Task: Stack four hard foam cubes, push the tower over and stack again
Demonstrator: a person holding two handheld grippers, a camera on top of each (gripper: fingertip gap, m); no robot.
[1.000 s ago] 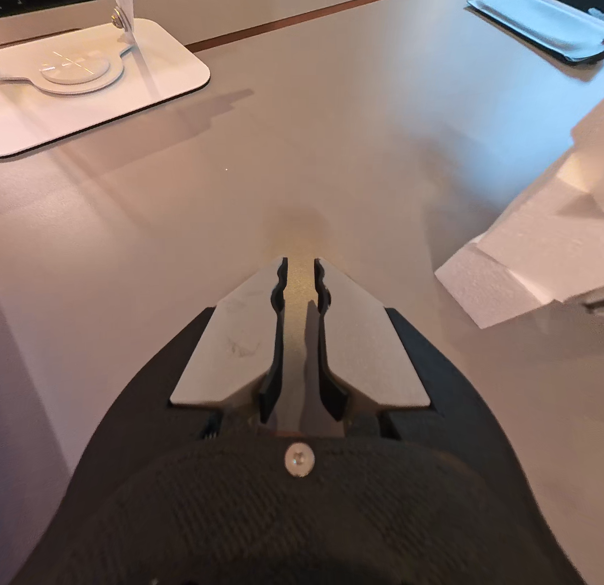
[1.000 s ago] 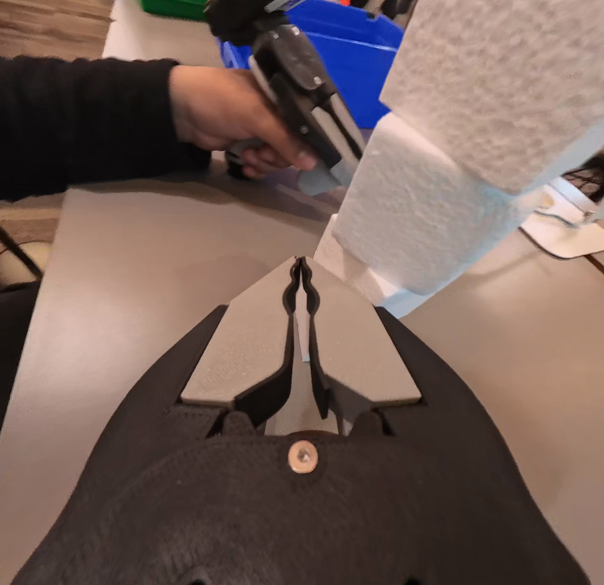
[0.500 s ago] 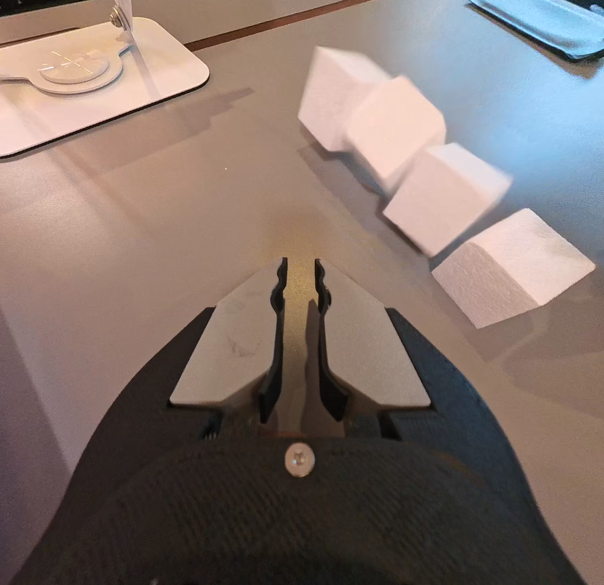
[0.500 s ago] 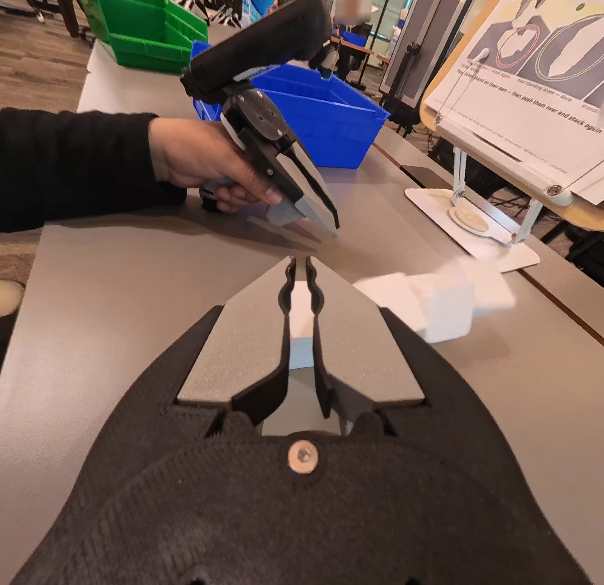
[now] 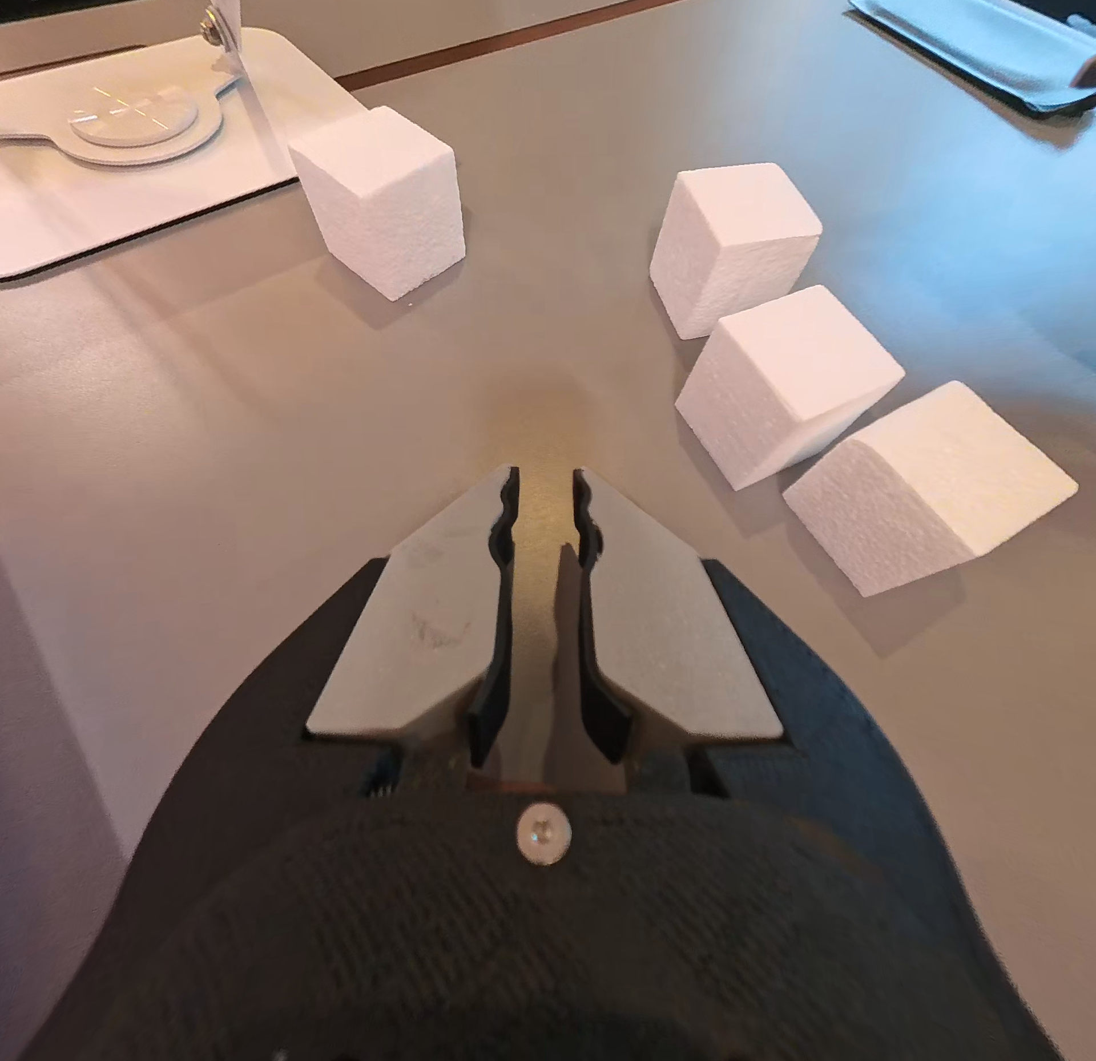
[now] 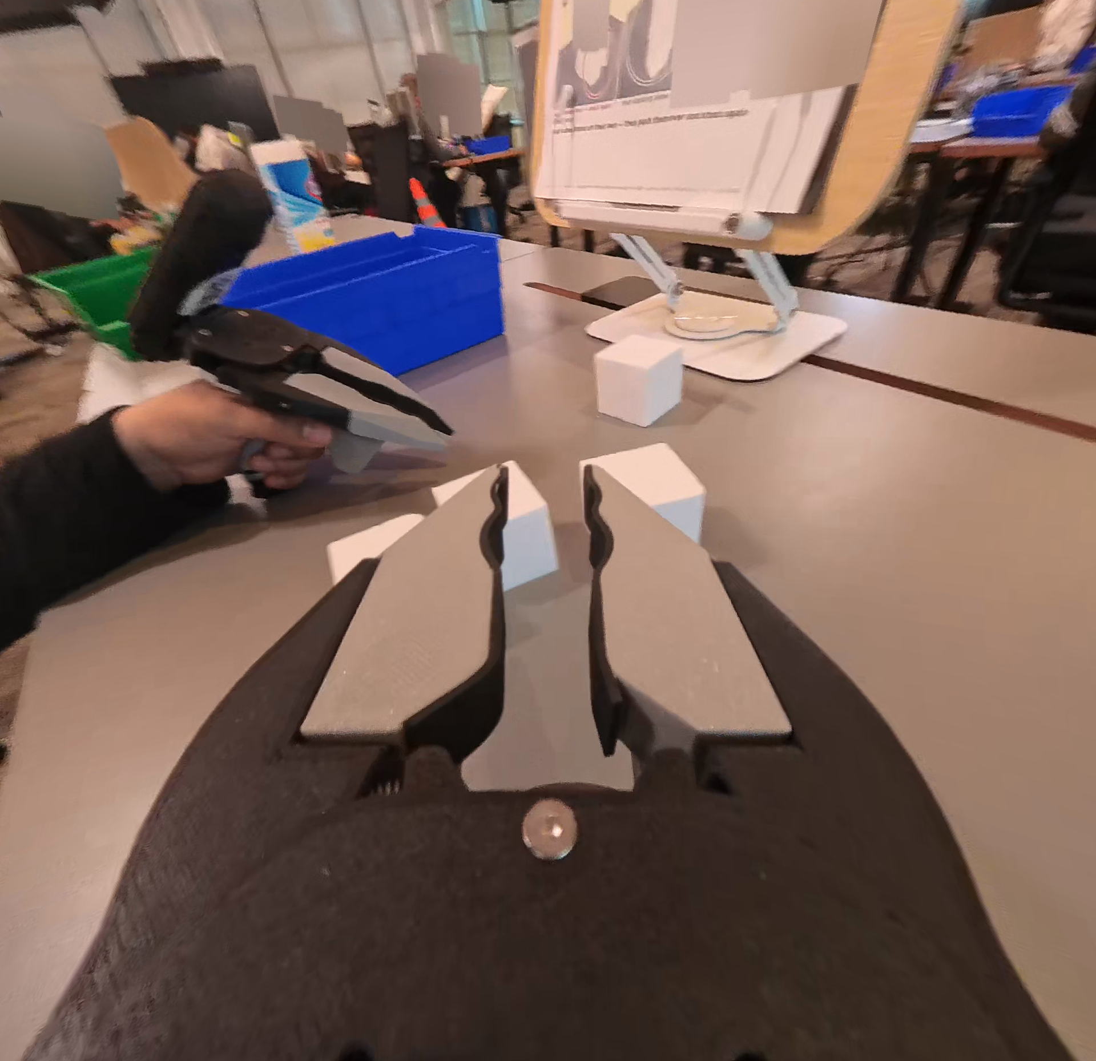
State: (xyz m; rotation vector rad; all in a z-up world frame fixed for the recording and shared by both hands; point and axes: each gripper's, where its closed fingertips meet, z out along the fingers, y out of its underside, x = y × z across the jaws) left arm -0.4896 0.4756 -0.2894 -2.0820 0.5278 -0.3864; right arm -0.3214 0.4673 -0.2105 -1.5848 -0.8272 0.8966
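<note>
Four white foam cubes (image 5: 735,244) lie scattered on the grey table (image 5: 237,439), one beside the stand base (image 5: 118,161) at its far edge. The blue bin (image 6: 379,303) looks empty, though its inside is partly hidden. The left gripper (image 5: 545,481) is slightly parted and the right gripper (image 6: 544,475) spread; neither holds anything.

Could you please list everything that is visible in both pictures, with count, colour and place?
foam cubes: four, white, lying apart on the table; one beside the stand base, three in a row
table: one, grey
document stand: one, white base, wooden board with paper sheets
storage bin: one, blue, far side of table
second bin: one, green, beyond the blue one
flat tray: one, black, far right corner
left tool: grey fingers, slightly open, empty
right tool: grey fingers, open, empty
hand: one, black sleeve, holding the left tool
</note>
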